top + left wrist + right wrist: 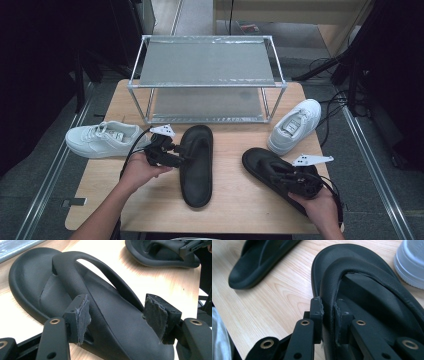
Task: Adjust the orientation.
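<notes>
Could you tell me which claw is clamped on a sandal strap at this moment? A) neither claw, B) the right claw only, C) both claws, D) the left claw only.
B: in the right gripper view the right claw pinches the strap of the right sandal, while the left claw stands open around the left sandal.

Bare wood between the two sandals [196, 165] [272, 172] — a shelf rack [207, 80] blocks the far side.

High view overhead, gripper views close, table [235, 200] shared
</notes>
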